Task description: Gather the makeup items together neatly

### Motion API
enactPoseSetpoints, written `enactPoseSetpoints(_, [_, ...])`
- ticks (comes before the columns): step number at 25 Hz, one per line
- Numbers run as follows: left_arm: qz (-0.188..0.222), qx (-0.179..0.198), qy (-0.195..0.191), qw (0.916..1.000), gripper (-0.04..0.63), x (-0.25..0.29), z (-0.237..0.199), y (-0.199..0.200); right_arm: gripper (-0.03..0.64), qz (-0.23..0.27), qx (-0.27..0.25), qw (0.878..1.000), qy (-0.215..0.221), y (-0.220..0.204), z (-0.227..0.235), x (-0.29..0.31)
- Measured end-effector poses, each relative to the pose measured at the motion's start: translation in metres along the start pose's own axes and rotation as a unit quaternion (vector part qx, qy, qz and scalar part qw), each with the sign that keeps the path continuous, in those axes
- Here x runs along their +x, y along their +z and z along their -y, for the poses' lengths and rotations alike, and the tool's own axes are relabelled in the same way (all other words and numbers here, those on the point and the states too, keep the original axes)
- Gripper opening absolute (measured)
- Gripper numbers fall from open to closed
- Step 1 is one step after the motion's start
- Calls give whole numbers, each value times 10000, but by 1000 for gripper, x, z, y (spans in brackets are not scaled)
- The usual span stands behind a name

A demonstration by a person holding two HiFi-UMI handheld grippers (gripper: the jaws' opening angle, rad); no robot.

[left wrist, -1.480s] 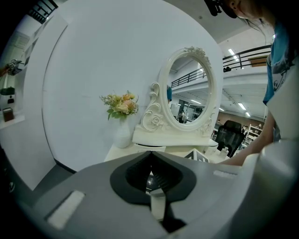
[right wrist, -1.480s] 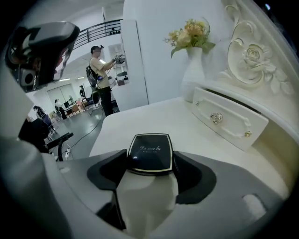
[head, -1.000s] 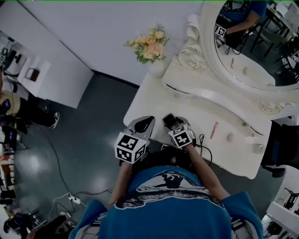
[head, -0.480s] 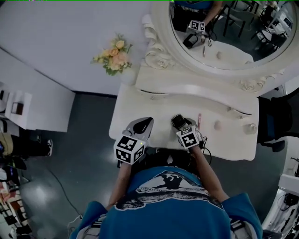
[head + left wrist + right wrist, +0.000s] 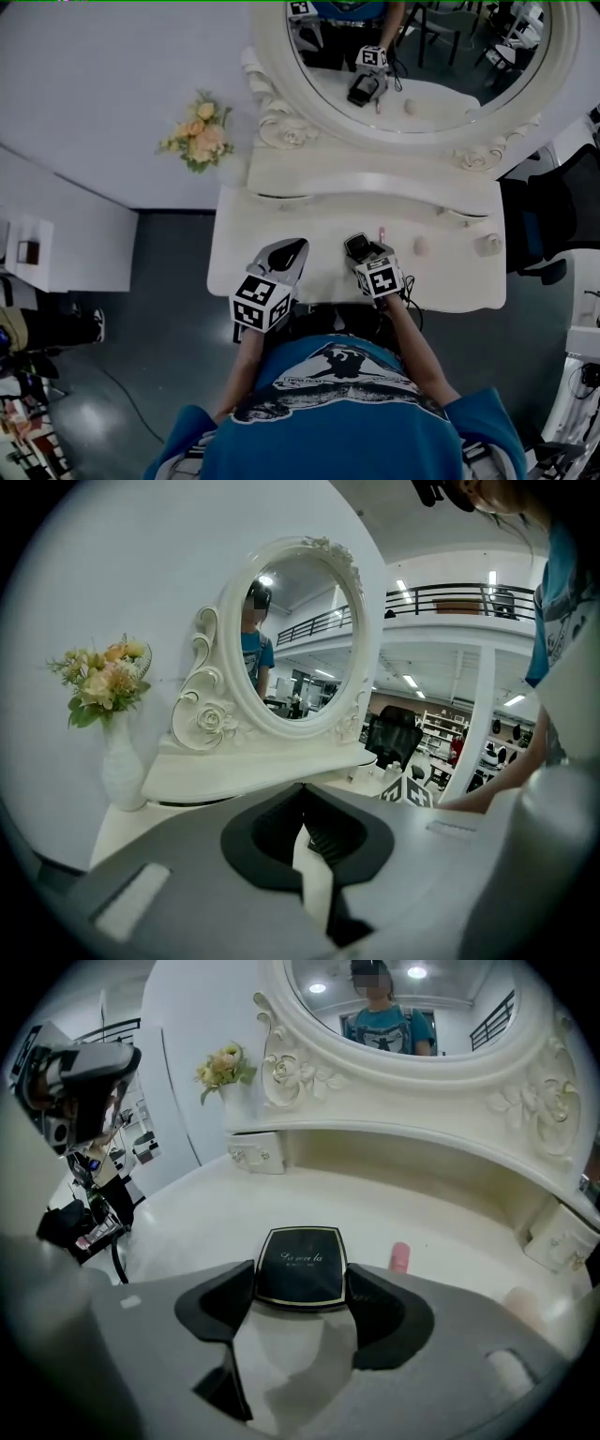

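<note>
Lower centre: carrying black compact [image 5: 301, 1262] pinched in my right gripper [image 5: 300, 1288] | left gripper [image 5: 302, 799] pressed together | next: place beside lipstick [image 5: 400, 1256]

Looking down on a cream-white carved vanity counter [image 5: 251, 255] backed by a big oval mirror in a scrolled white frame [image 5: 469, 47], peach and yellow flowers [image 5: 197, 141] at its left against the plain white wall [image 5: 103, 84], and a glossy dark grey floor [image 5: 159, 309] below.

White vanity table [image 5: 242, 246]; pink tube [image 5: 381, 232], small jar [image 5: 487, 245] atop.
</note>
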State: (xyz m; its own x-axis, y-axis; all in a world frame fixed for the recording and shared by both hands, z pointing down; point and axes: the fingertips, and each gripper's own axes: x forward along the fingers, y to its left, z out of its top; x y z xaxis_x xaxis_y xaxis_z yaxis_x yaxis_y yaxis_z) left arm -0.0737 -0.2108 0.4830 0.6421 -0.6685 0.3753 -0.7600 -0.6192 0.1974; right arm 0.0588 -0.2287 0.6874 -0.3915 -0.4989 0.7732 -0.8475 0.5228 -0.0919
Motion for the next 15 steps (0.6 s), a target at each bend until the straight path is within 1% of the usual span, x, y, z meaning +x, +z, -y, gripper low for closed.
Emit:
enactPoseSetpoints(8, [47,-60,81,9999,12,-10,2,-4,316,-19,10,10000,-15,-1,2,-1])
enactPoseSetpoints(10, [54,-83,91,9999,12,-14,2,-7,329,-34,25,10000,-23,-1,2,-2])
enactPoseSetpoints(12, [59,-101,101,9999,12,-18,1,-9,333,46,58,10000,-36,3,0,-7])
enactPoseSetpoints(15, [54,-139,105,9998,12,-23,1,-12,333,297,67,9995,-11,15,-3,-20])
